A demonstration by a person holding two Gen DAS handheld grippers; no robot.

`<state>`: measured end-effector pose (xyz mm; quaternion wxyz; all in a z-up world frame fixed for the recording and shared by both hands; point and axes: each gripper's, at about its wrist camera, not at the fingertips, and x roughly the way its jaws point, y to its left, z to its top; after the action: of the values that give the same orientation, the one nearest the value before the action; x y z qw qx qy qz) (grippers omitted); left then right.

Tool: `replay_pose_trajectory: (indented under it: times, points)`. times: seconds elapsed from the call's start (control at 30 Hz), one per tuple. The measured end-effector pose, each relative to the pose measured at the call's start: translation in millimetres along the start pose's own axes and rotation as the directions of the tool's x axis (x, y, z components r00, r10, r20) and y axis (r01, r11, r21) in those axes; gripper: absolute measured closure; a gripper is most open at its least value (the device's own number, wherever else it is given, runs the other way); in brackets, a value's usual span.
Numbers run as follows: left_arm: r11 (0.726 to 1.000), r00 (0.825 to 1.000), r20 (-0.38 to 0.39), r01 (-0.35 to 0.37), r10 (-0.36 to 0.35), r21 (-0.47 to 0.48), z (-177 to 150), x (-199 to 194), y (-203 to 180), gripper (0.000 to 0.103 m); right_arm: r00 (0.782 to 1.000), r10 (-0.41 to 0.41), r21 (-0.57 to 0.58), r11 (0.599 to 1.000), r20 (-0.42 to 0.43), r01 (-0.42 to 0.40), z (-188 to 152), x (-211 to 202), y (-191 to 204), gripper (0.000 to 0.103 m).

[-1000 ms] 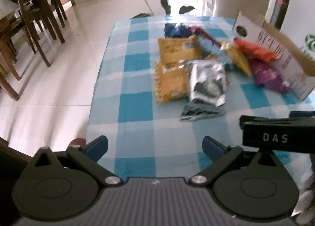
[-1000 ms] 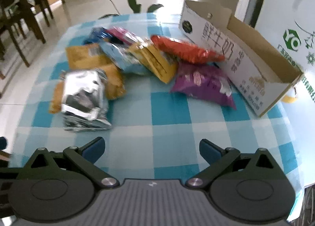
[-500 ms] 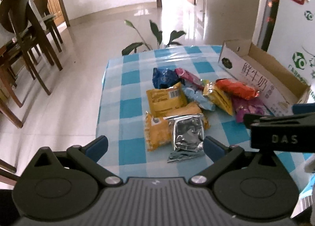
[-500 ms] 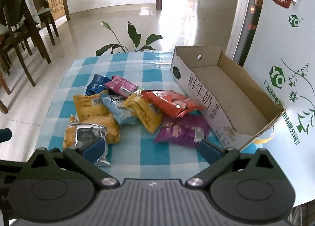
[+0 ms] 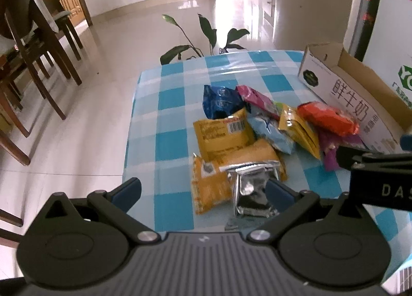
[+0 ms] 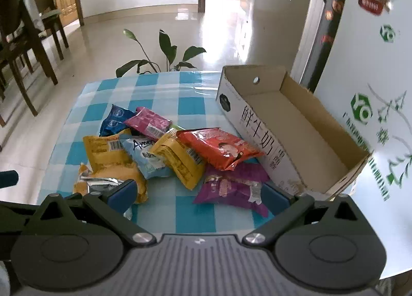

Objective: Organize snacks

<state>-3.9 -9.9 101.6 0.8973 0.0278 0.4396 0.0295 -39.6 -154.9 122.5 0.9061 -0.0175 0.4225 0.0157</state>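
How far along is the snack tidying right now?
Nothing is packed yet: the cardboard box is empty. Nothing is in hand either; the left hand-held gripper and the right hand-held gripper are open. All the snack packets remain piled on the table.

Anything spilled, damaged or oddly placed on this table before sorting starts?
Nothing spilled or torn. The snack packets lie in a loose overlapping heap on the checked tablecloth, and the cardboard box beside them is empty. Both the left gripper and right gripper are open, holding nothing.
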Motion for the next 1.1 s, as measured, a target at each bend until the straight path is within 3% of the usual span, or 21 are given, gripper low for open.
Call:
replay_pose_trajectory:
  times: [0.17, 0.63, 1.1]
  points:
    - [0.999, 0.999, 0.015, -0.032, 0.032, -0.023, -2, 3, 4, 0.001, 1.000, -0.014, -0.002, 1.000, 0.021, 0.014, 0, 3, 5, 0.000]
    - [0.998, 0.999, -0.039, -0.022, 0.020, -0.059, -12, 13, 12, 0.002, 0.999, -0.039, -0.035, 0.999, -0.020, 0.038, -9, 17, 4, 0.000]
    - [0.998, 0.998, -0.032, -0.056, 0.055, -0.035, -12, 15, 6, 0.002, 0.998, -0.034, -0.046, 0.998, -0.051, 0.031, -13, 24, 5, 0.000]
